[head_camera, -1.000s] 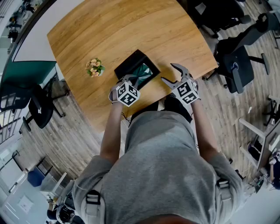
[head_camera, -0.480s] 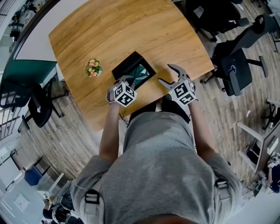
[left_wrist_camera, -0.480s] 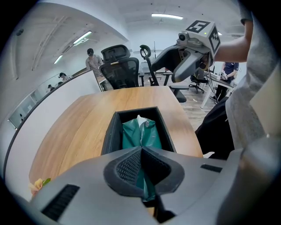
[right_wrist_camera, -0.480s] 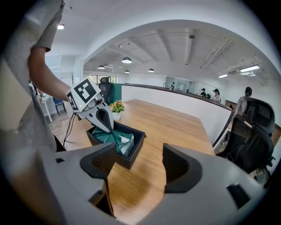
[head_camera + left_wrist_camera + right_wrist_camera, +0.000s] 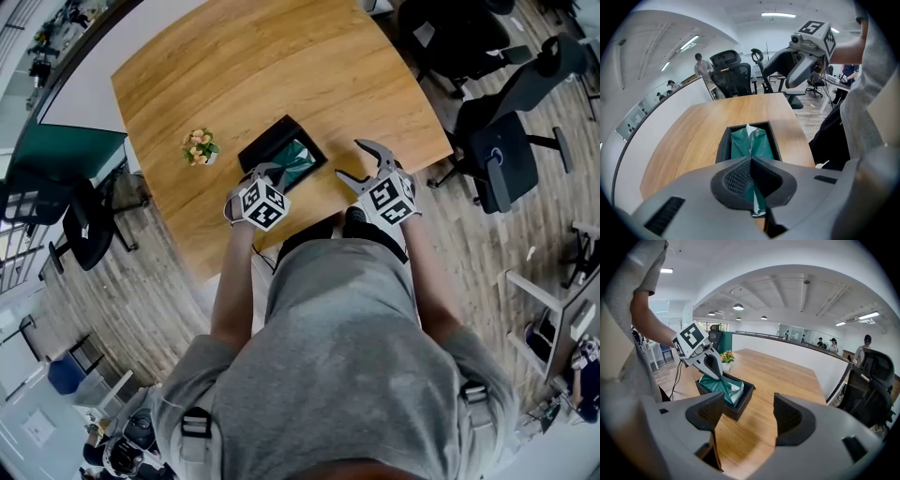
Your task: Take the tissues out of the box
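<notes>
Tissues [image 5: 752, 140]: green pack in a black box [image 5: 261, 142] near the front edge of the table [image 5: 281, 66]. Left gripper [image 5: 751, 161]: jaws clamped on the pack's near end. Right gripper [image 5: 749, 414]: jaws wide, empty, beside the box. Flowers [image 5: 200, 145]: left of the box. Table: light wood, curved edge. Room: plank floor [image 5: 141, 272], black chairs [image 5: 506, 155].

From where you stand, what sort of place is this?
Probably an open-plan office: a big wooden table, black swivel chairs beside it, and strip lights on the ceiling.
</notes>
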`<act>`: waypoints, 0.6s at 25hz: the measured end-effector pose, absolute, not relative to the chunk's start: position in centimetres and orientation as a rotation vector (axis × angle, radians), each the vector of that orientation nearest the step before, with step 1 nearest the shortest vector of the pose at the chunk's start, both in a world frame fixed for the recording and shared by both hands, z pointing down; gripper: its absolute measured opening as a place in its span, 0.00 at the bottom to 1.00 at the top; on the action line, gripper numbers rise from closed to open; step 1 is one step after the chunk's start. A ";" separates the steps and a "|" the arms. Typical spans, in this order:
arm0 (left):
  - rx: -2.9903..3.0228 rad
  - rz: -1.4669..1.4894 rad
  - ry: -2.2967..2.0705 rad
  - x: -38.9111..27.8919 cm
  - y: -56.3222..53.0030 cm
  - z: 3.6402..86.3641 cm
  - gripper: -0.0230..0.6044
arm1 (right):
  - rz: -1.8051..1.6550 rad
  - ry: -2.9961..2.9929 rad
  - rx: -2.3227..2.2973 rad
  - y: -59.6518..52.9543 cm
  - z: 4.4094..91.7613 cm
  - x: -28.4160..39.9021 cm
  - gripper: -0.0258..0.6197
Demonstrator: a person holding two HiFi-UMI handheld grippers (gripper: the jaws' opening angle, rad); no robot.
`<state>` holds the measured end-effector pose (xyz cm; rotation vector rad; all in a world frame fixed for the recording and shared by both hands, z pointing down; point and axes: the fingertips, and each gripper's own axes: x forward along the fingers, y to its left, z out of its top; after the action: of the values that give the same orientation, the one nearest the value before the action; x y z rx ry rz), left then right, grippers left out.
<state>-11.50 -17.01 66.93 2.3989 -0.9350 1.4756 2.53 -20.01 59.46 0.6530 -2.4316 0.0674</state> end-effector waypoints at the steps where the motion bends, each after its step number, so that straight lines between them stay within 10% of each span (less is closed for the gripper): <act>1: 2.398 1.478 -0.943 -11.4 -17.1 66.7 0.07 | 0.059 -2.434 0.647 -20.0 59.3 2.6 0.57; 15: 2.399 1.514 -1.047 -9.6 -17.9 62.6 0.07 | 0.015 -2.478 0.624 -20.5 57.1 5.4 0.56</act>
<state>-9.63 -17.85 62.63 2.3992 -1.0475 1.5136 5.39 -20.50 57.10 0.6239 -2.4776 0.0149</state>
